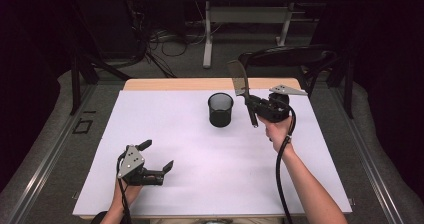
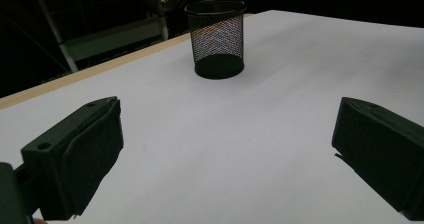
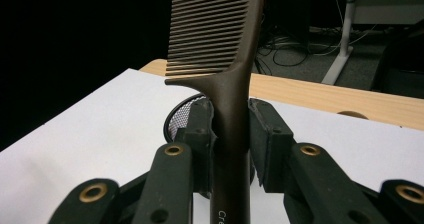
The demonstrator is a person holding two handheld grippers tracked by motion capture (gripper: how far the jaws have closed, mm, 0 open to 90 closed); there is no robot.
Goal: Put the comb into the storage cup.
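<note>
My right gripper pinches the brown comb by its handle, upright, above the mesh cup. My left gripper rests spread wide, nothing between.

A black chair stands behind the table.

high view sits above the near edge looking forward and down past the mesh cup, left gripper view skims low toward that cup from well back, right gripper view peers from just above it, so all three share the cup
</note>
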